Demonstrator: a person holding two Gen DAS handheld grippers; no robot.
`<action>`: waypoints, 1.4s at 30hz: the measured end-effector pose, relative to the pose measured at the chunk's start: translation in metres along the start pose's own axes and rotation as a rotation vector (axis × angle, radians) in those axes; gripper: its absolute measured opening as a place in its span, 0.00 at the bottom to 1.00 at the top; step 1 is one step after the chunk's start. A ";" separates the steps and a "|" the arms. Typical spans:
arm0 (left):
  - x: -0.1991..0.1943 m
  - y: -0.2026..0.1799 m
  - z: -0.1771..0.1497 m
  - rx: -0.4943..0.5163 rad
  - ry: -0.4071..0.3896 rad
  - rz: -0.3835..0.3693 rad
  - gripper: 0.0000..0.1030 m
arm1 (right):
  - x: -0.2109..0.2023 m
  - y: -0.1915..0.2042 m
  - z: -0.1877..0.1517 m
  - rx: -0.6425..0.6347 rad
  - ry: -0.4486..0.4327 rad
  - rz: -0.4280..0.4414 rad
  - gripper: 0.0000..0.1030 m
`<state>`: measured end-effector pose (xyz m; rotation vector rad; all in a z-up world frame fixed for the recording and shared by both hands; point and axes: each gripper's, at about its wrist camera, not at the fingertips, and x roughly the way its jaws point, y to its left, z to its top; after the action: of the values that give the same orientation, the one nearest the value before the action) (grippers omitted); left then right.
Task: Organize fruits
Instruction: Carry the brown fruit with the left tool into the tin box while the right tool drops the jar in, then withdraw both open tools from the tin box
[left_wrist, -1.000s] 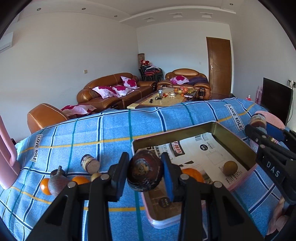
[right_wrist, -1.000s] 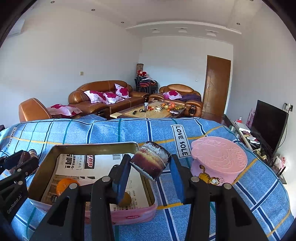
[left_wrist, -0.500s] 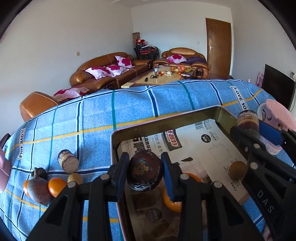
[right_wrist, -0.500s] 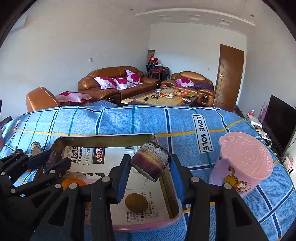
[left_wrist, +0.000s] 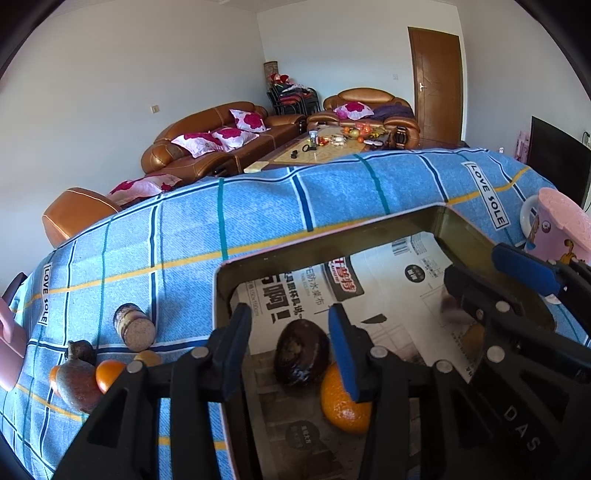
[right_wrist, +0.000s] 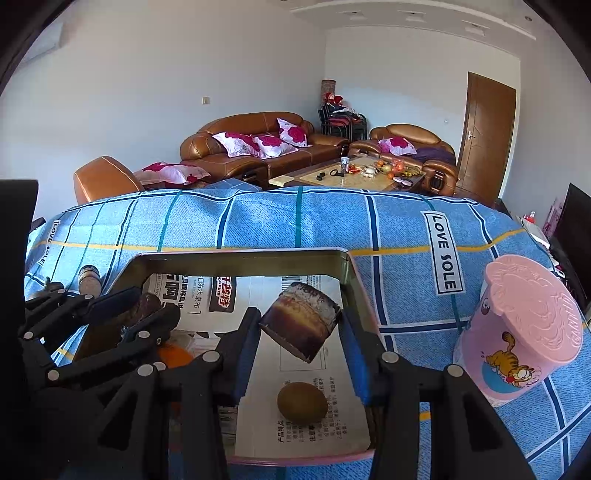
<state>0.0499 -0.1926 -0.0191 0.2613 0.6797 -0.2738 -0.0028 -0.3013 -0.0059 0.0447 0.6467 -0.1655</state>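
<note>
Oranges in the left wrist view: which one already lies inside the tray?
The large orange beside the dark fruit; the smaller oranges lie outside the tray, on the blue cloth.

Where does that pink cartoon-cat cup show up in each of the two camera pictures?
Left wrist view: the pink cup sits at the far right edge, beyond the tray.
Right wrist view: the same cup stands at lower right, beside the tray.
Shared landmark: the metal tray lined with newspaper.
</note>
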 end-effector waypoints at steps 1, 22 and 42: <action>-0.004 -0.001 0.000 -0.001 -0.017 0.022 0.53 | -0.002 -0.001 0.000 0.007 -0.008 0.001 0.46; -0.059 0.024 -0.011 -0.039 -0.301 0.108 1.00 | -0.074 -0.023 -0.002 0.138 -0.450 -0.113 0.86; -0.076 0.052 -0.030 -0.101 -0.348 0.114 1.00 | -0.081 -0.009 -0.011 0.093 -0.416 -0.172 0.86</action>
<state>-0.0066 -0.1217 0.0159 0.1500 0.3314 -0.1694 -0.0744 -0.2976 0.0348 0.0423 0.2269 -0.3604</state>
